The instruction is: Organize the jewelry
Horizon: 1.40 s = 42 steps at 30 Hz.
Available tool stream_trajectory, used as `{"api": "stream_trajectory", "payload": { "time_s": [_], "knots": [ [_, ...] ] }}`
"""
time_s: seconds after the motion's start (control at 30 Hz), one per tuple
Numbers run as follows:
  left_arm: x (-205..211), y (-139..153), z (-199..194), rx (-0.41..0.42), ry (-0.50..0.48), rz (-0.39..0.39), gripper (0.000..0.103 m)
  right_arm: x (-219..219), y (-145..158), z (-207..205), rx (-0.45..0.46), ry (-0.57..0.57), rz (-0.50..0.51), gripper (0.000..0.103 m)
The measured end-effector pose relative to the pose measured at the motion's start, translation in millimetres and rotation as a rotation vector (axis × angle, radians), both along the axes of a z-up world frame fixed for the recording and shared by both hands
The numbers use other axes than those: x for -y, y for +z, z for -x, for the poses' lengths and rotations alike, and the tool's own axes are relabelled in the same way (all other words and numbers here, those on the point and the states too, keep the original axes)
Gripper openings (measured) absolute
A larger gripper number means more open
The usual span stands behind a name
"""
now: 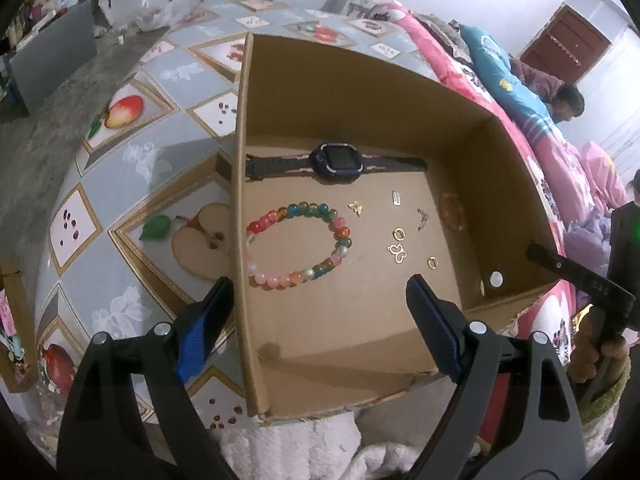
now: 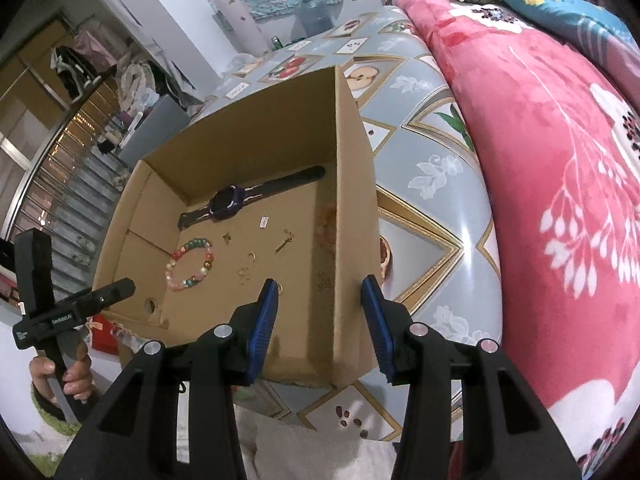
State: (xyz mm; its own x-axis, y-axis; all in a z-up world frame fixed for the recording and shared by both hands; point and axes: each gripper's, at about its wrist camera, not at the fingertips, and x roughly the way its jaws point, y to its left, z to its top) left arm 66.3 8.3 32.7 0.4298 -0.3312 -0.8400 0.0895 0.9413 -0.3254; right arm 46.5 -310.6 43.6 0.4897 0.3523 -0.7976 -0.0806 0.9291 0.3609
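Left gripper (image 1: 320, 292) fingers spread wide, straddling cardboard box (image 1: 240, 200) left wall; right gripper (image 2: 318, 304) fingers half open, empty, straddling right wall. Bead bracelet (image 1: 298, 246), watch (image 1: 338, 160), gold charms (image 1: 398, 252) lie inside, on table (image 1: 132, 152). We judge: clamp both walls evenly, keep box level.

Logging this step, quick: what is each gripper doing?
Left gripper: open, holding nothing.
Right gripper: open, astride the cardboard box wall, not gripping.

Both wrist views look steeply down, close over cardboard box (image 1: 360, 128) (shared), from opposite sides.
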Motion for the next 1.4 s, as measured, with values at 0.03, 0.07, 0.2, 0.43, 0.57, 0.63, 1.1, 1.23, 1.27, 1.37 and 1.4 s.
{"api": "stream_trajectory", "payload": {
  "time_s": [0.03,0.07,0.2,0.43,0.57,0.63,1.1,1.23,1.27,1.37,1.4],
  "knots": [
    [1,0,0,0.007,0.001,-0.008,0.083,0,0,1,0.005,-0.002,-0.002,0.045],
    [2,0,1,0.016,0.003,-0.018,0.083,1,0,1,0.008,-0.009,-0.017,0.045],
    [3,7,13,0.091,0.037,-0.071,0.085,6,5,10,0.068,-0.048,-0.035,0.056],
    [-12,32,47,0.239,0.141,-0.134,0.088,12,27,47,0.202,-0.105,0.042,0.069],
    [-20,46,72,0.312,0.177,-0.143,0.091,12,42,74,0.291,-0.136,0.09,0.075],
    [-22,50,81,0.325,0.191,-0.131,0.092,10,46,85,0.315,-0.139,0.093,0.077],
    [7,66,116,0.404,0.161,-0.146,0.095,-46,38,124,0.371,-0.06,0.237,0.093],
    [17,64,119,0.421,0.194,-0.177,0.095,-59,40,127,0.393,-0.035,0.295,0.096],
    [19,63,120,0.425,0.201,-0.187,0.095,-63,40,128,0.4,-0.03,0.31,0.096],
    [29,60,118,0.429,0.2,-0.232,0.095,-68,40,129,0.407,-0.03,0.349,0.096],
    [32,59,117,0.426,0.193,-0.241,0.095,-68,40,129,0.409,-0.034,0.362,0.096]
  ]
}}
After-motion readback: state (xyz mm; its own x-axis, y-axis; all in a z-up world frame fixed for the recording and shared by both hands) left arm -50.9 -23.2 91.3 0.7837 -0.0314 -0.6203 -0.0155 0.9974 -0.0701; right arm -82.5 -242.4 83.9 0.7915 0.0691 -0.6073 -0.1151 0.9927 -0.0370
